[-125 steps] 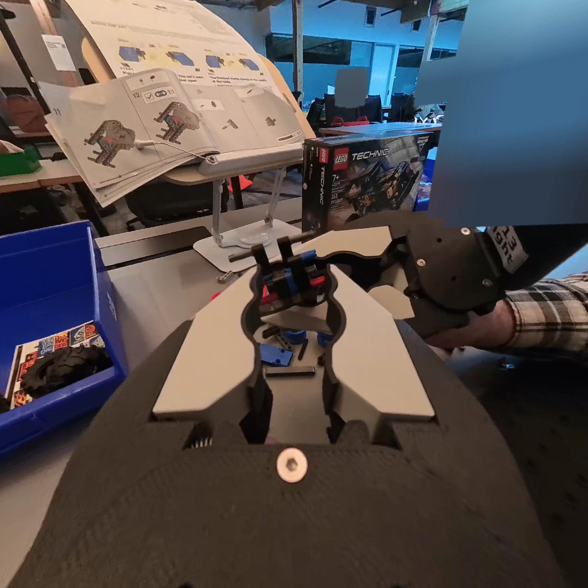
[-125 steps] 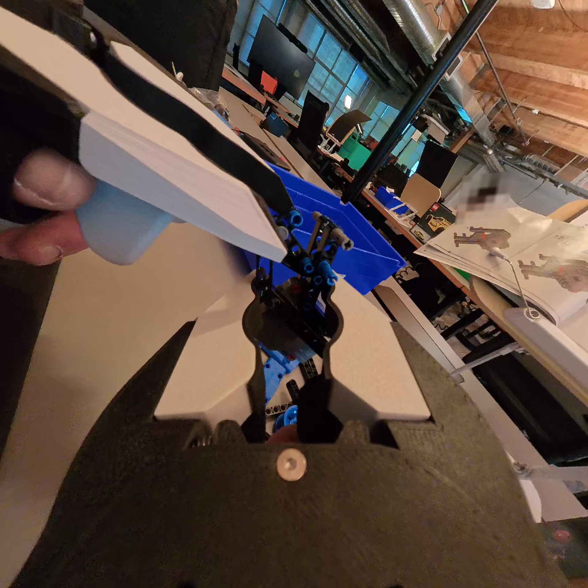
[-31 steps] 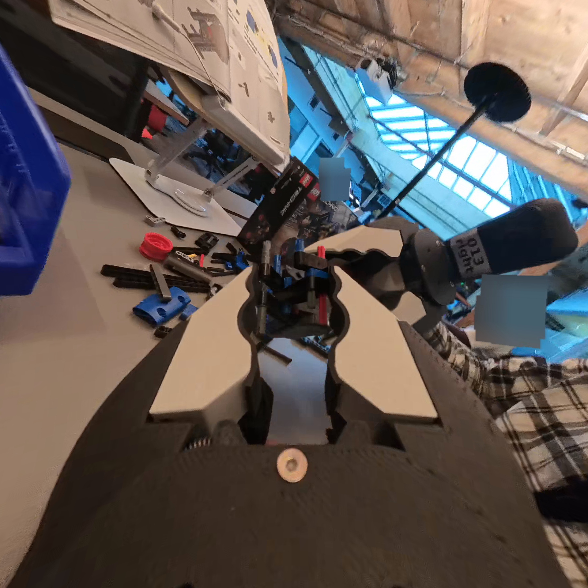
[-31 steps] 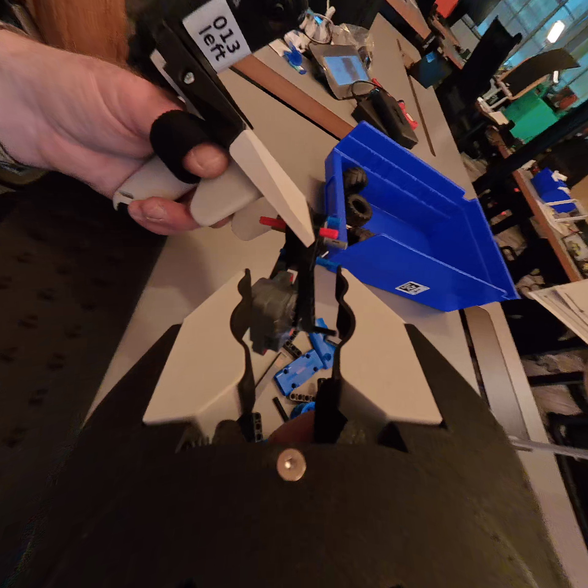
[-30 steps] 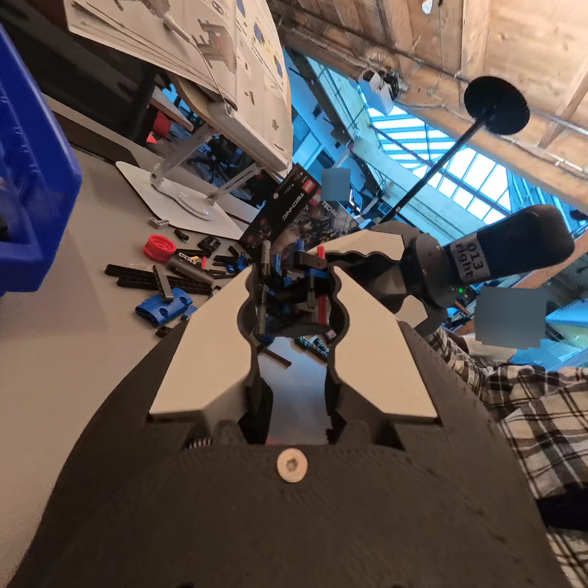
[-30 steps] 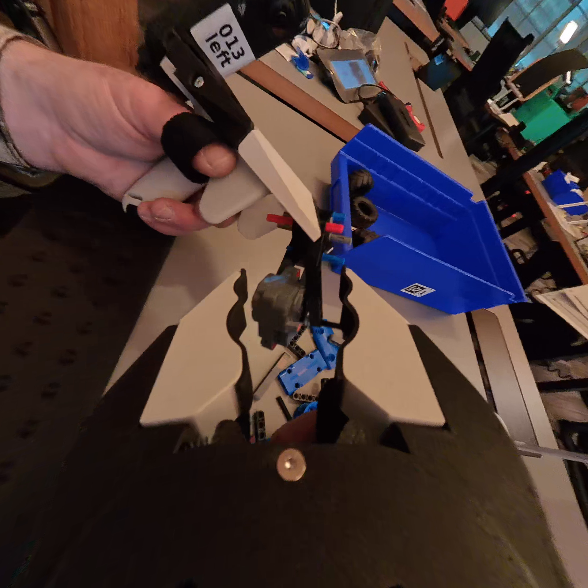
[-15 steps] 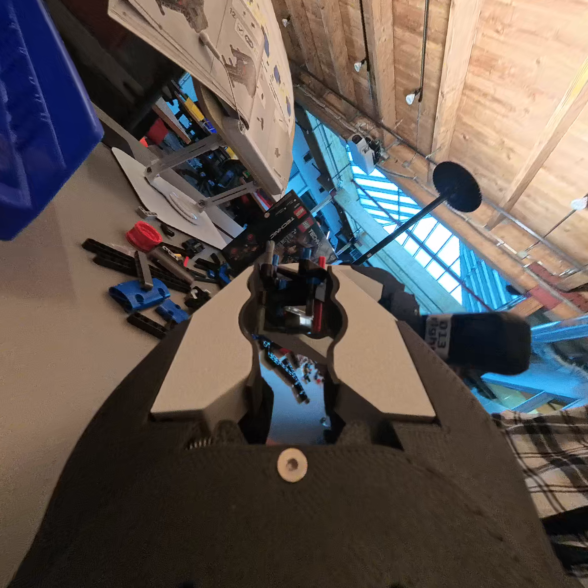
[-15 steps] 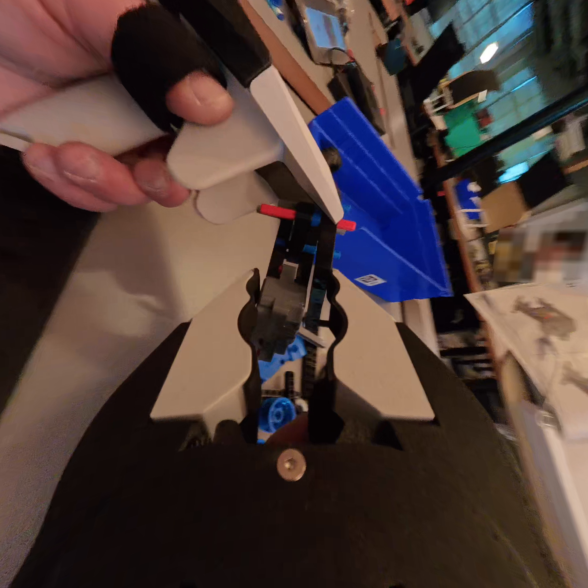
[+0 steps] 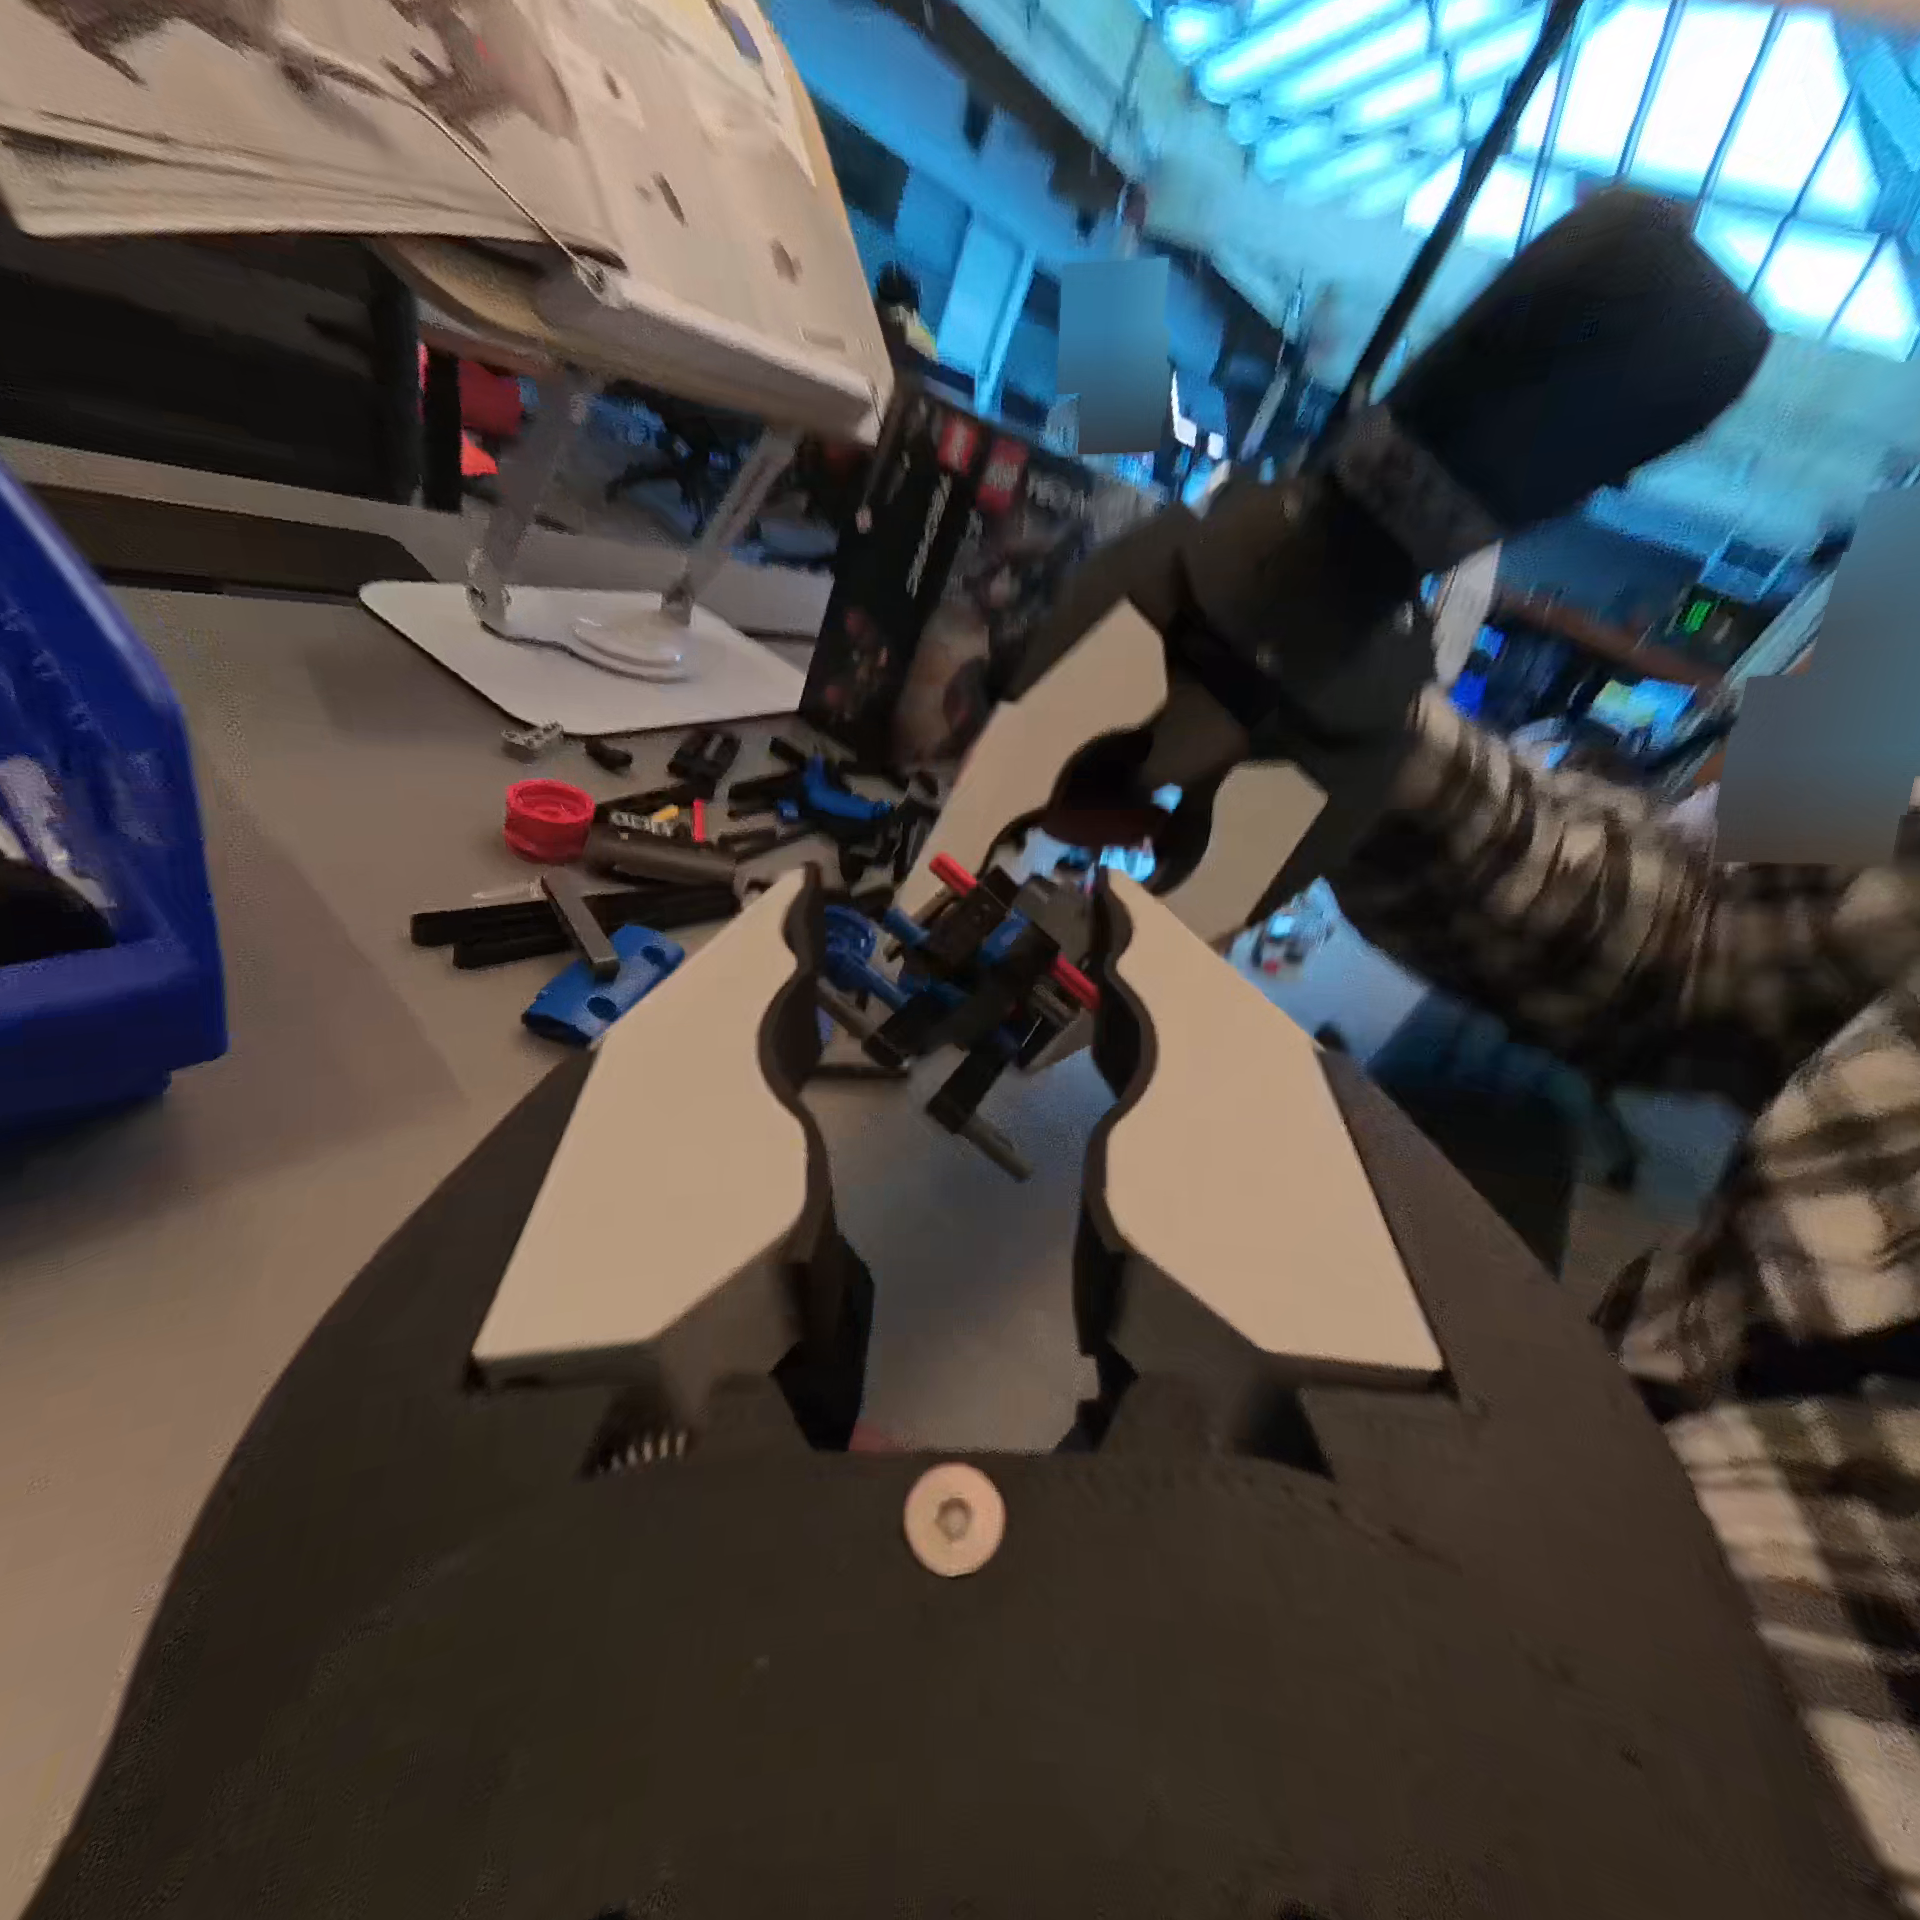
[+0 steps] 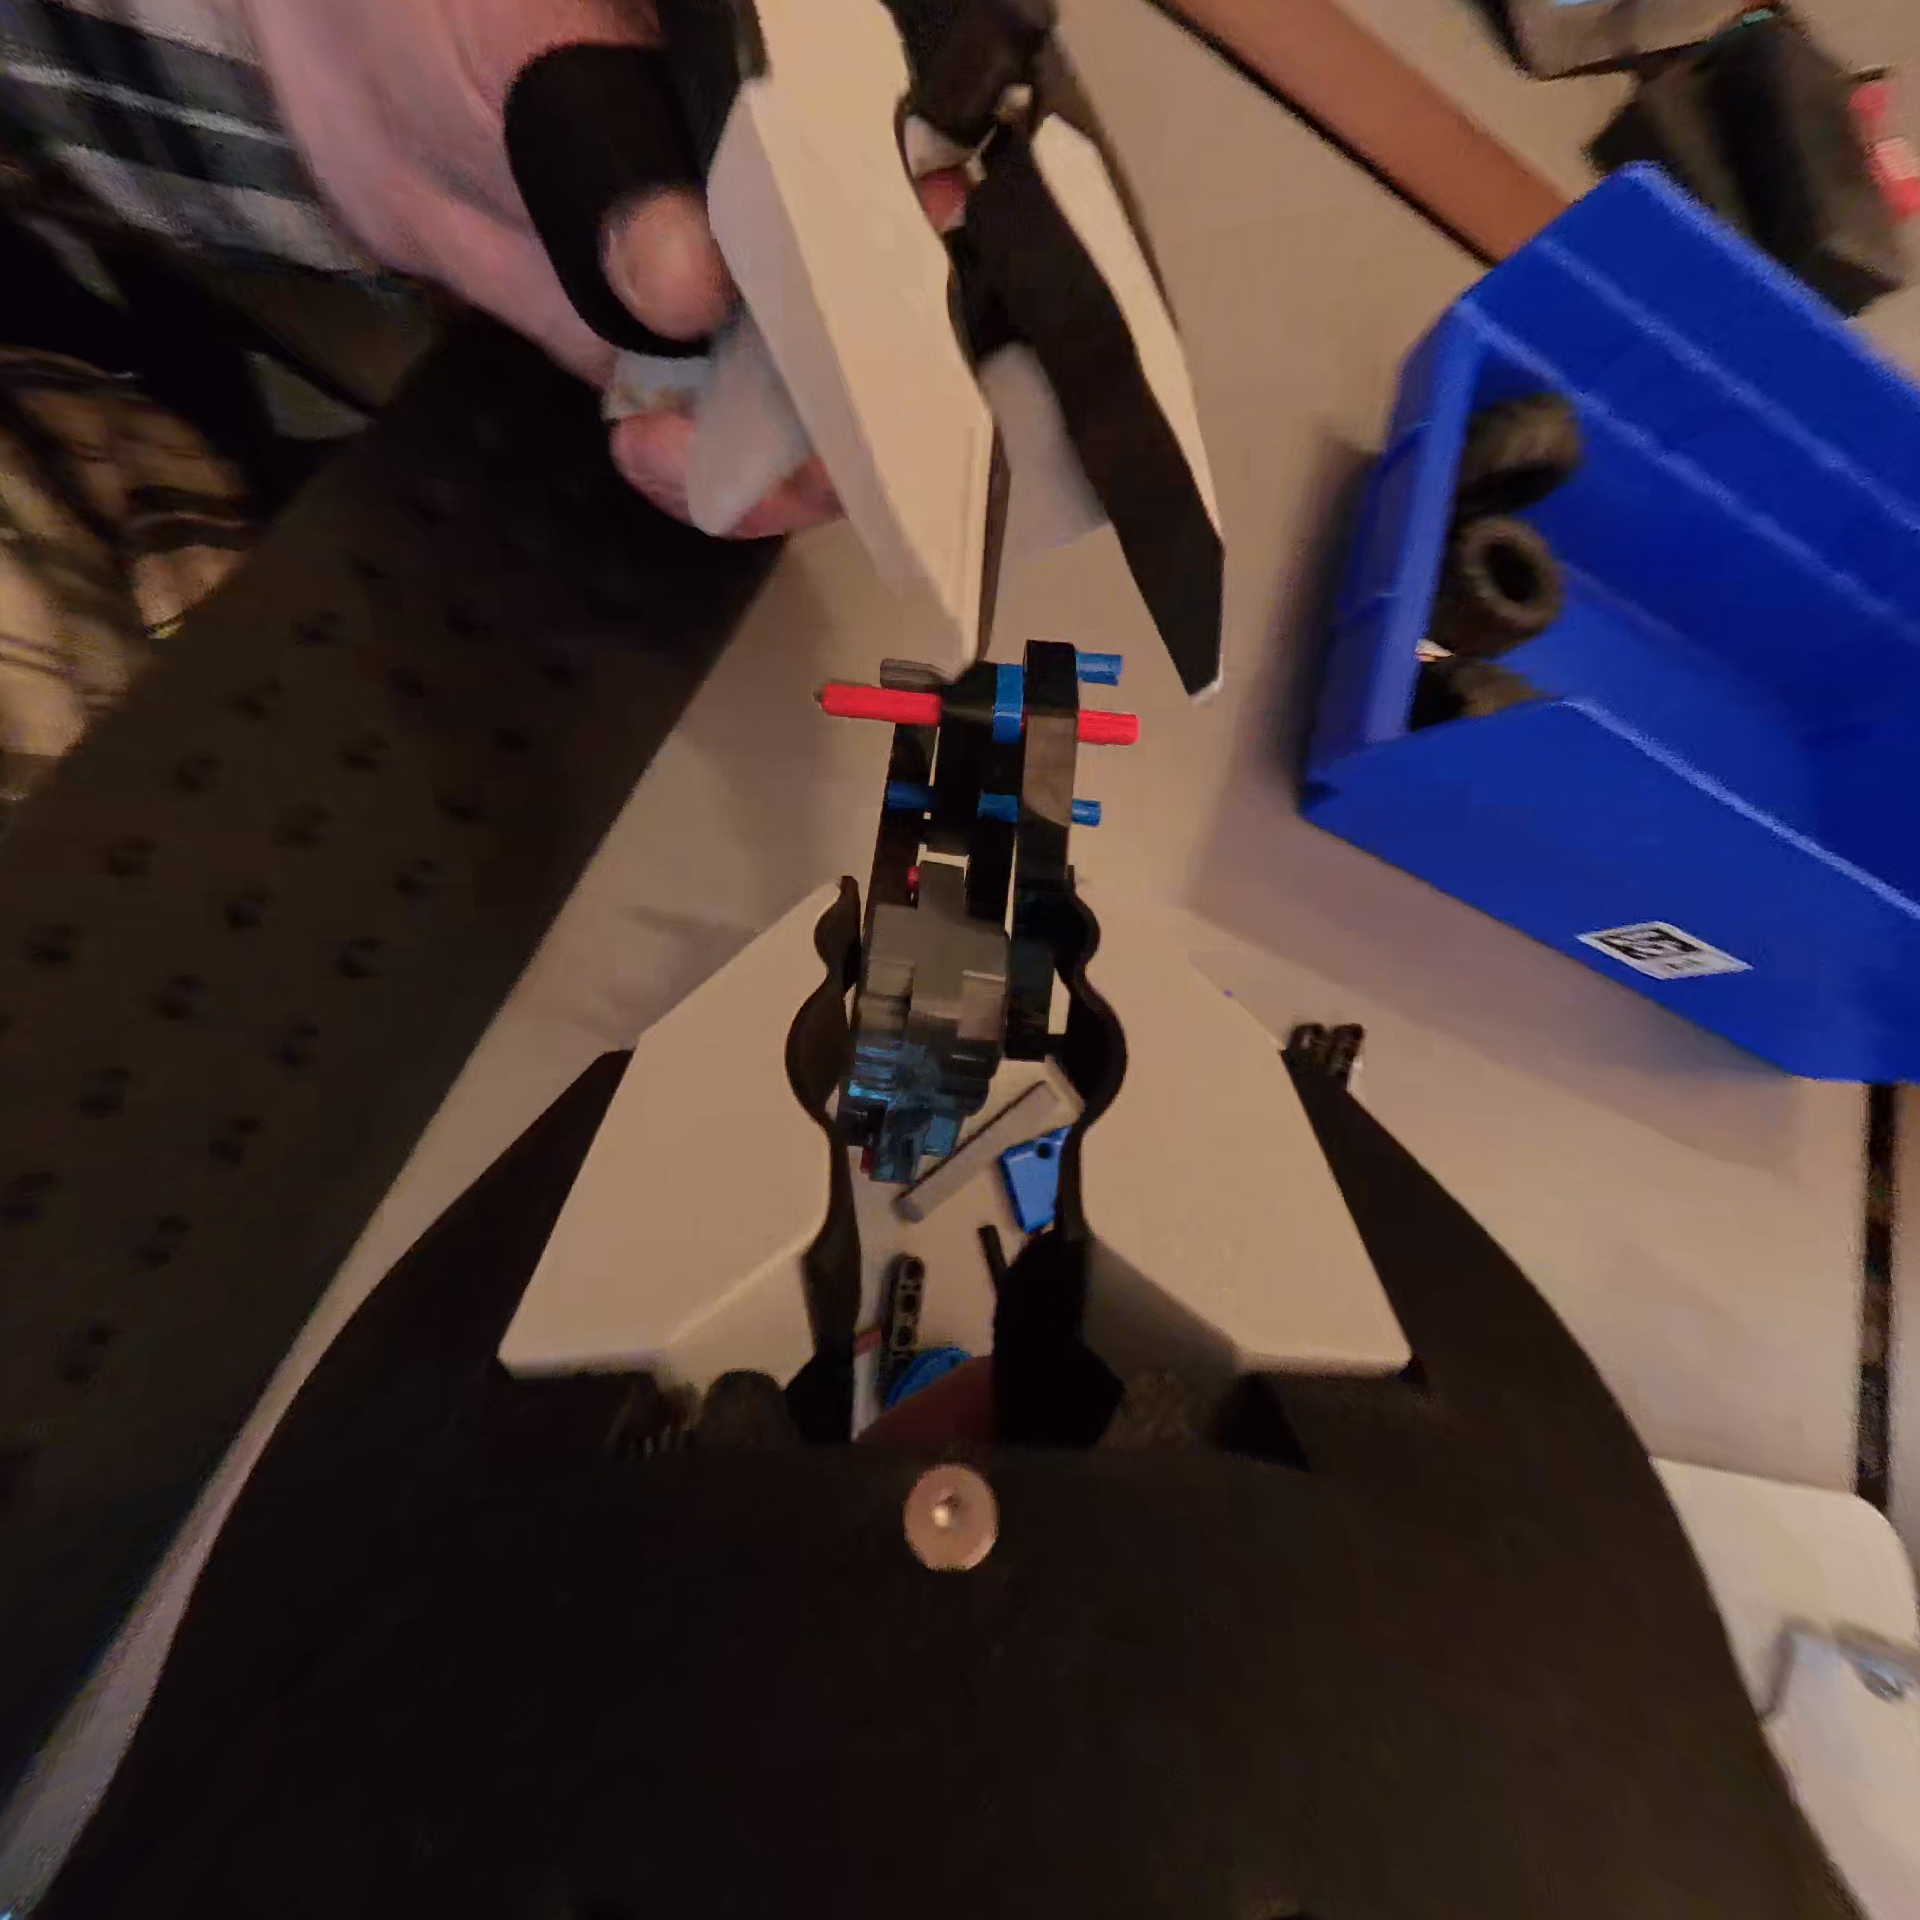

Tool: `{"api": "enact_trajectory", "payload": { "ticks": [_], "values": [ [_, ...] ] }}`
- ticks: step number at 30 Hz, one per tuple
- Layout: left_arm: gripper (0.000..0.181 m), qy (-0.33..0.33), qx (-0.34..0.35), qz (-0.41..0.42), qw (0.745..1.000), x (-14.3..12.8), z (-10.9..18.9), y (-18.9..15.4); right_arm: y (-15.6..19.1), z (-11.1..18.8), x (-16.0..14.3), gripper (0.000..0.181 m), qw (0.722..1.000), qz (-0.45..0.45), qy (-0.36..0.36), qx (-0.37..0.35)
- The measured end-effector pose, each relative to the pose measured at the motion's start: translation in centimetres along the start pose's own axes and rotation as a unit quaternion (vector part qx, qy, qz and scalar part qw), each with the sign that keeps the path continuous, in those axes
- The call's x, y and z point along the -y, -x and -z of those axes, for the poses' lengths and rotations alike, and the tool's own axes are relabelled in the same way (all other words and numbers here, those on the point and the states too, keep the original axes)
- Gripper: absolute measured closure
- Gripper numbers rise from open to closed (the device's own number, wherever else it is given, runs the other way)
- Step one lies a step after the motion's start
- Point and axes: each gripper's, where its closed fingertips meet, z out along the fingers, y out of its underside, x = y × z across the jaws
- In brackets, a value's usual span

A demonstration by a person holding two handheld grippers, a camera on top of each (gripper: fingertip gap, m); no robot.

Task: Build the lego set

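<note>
The lego assembly (image 10: 935, 966) is a small black frame with a grey block, blue pins and red axles. My right gripper (image 10: 956, 894) is shut on its grey-block end and holds it above the table. My left gripper (image 9: 951, 883) is open. Its tips sit loosely around the other end of the assembly (image 9: 977, 966), which hangs tilted between them. In the right wrist view the left gripper (image 10: 1086, 665) comes down from above, its tips at the red axle end. The right gripper's fingers (image 9: 1049, 717) show behind the assembly in the left wrist view.
Loose black, blue and grey parts (image 9: 675, 831), a red wheel hub (image 9: 549, 821) and a blue piece (image 9: 603, 987) lie on the grey table. A blue bin (image 10: 1662, 727) holds black tyres (image 10: 1507, 571). The booklet on its stand (image 9: 416, 135) and the lego box (image 9: 914, 623) stand behind. Some 4 centimetres of space lies between my two pairs of fingers.
My left gripper has opened a little and the assembly now sits tilted and loose between its tips. Both grippers have swung down toward the table. The right gripper still holds the assembly.
</note>
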Motion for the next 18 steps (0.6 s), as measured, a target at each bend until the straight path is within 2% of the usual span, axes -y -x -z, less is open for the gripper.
{"api": "enact_trajectory", "payload": {
  "ticks": [3,5,7,8,11,18],
  "values": [
    [0.151,0.04,0.006,-0.022,0.999,-1.2,-0.5,-0.1,0.5,-0.4,-0.4,0.146,0.999,0.008,0.016,0.045],
    [0.154,0.043,0.003,0.013,0.999,-1.6,-0.5,0.3,0.5,-0.8,-0.8,0.146,0.997,0.006,0.025,0.072],
    [0.158,0.016,-0.004,0.064,0.998,-0.9,-0.1,1.0,0.3,-1.1,-0.9,0.146,0.995,-0.004,0.018,0.099],
    [0.152,-0.005,-0.005,0.086,0.996,-0.2,0.4,1.5,0.3,-1.3,-1.0,0.146,0.993,-0.01,0.017,0.113],
    [0.148,-0.029,0.008,0.104,0.994,0.5,1.9,2.8,0.1,-2.0,-1.5,0.146,0.99,-0.008,0.028,0.139],
    [0.144,0.066,0.041,-0.029,0.997,-1.4,2.4,2.4,0.0,-3.1,-1.8,0.146,0.984,0.009,0.041,0.173]
  ]
}}
